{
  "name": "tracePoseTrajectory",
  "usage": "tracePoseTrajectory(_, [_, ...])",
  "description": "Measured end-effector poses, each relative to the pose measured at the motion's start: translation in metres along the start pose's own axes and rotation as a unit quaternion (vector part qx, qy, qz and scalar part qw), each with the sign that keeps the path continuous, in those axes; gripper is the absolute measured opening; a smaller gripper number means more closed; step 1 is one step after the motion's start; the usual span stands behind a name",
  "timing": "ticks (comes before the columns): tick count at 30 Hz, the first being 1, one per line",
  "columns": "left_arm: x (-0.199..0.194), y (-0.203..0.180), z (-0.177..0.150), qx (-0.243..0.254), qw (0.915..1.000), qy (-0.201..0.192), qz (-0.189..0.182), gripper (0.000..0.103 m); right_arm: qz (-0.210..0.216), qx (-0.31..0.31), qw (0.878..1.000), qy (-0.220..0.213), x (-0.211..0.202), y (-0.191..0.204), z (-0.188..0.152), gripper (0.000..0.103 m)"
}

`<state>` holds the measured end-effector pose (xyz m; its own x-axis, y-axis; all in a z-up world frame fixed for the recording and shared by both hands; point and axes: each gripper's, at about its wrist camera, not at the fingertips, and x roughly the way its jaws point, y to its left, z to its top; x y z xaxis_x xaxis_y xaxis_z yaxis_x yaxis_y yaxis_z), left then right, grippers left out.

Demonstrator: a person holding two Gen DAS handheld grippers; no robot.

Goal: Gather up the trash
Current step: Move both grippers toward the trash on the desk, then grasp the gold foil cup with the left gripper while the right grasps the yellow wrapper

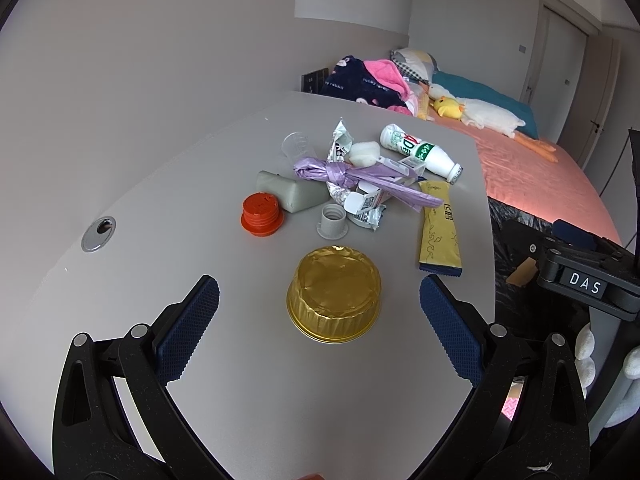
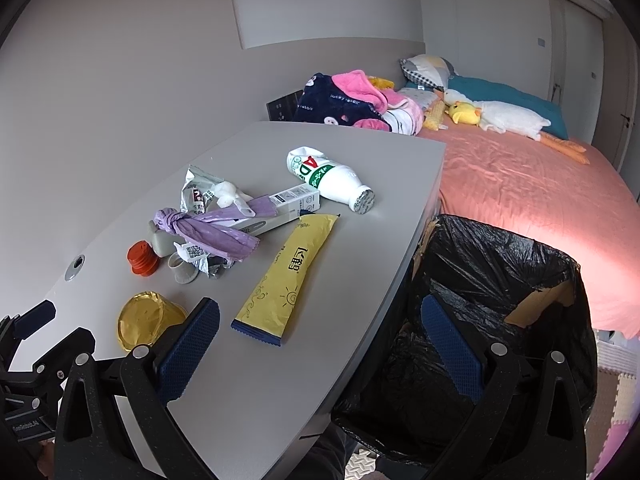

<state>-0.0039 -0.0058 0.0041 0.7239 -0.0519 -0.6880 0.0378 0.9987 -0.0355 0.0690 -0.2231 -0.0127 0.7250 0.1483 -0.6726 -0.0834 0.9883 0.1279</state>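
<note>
Trash lies on a grey table. An upturned gold foil cup sits nearest, right in front of my open, empty left gripper. Behind it are a grey cap, an orange cap, a knotted purple bag, a yellow wrapper and a white bottle. My right gripper is open and empty, over the table's right edge. One of its fingers hangs above the black-lined bin. The yellow wrapper lies just ahead of it.
A bed with a pink sheet, clothes and plush toys stands beyond the table. A cable hole is in the table at the left. The other gripper shows at the right of the left wrist view. Foam floor mats lie beside the bin.
</note>
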Motion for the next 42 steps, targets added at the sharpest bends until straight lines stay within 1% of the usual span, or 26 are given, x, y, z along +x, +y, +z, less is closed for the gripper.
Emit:
tracePoseTrajectory(7, [0.0, 0.0, 0.0, 0.002, 1.0, -0.002, 0.0, 0.097, 0.0, 0.001, 1.0, 0.001, 0.0, 0.0, -0.001, 0.1])
tracePoseTrajectory(15, [0.007, 0.001, -0.003, -0.003, 0.9999, 0.008, -0.011, 0.097, 0.001, 0.001, 1.0, 0.01, 0.012, -0.002, -0.003, 0.1])
tracePoseTrajectory(26, [0.04, 0.009, -0.009, -0.006, 0.9991, 0.04, -0.016, 0.097, -0.003, -0.007, 0.999, 0.038, 0.045, 0.004, 0.001, 0.1])
tracePoseTrajectory(30, [0.049, 0.009, -0.006, -0.009, 0.9986, 0.039, -0.035, 0.097, -0.006, -0.019, 0.999, 0.047, 0.059, 0.009, 0.005, 0.1])
tracePoseTrajectory(32, [0.056, 0.007, -0.004, -0.006, 0.9985, 0.042, -0.035, 0.097, -0.007, -0.028, 0.998, 0.052, 0.067, 0.013, 0.006, 0.1])
tracePoseTrajectory(37, [0.072, -0.003, -0.002, 0.016, 0.9983, 0.052, -0.019, 0.097, -0.017, -0.047, 0.997, 0.063, 0.086, 0.023, 0.01, 0.1])
tracePoseTrajectory(40, [0.081, -0.005, -0.001, 0.016, 0.9979, 0.06, -0.017, 0.097, -0.026, -0.06, 0.996, 0.067, 0.096, 0.03, 0.011, 0.1])
tracePoseTrajectory(42, [0.085, -0.004, 0.0, 0.014, 0.9977, 0.064, -0.014, 0.097, -0.028, -0.062, 0.995, 0.074, 0.103, 0.033, 0.012, 0.095])
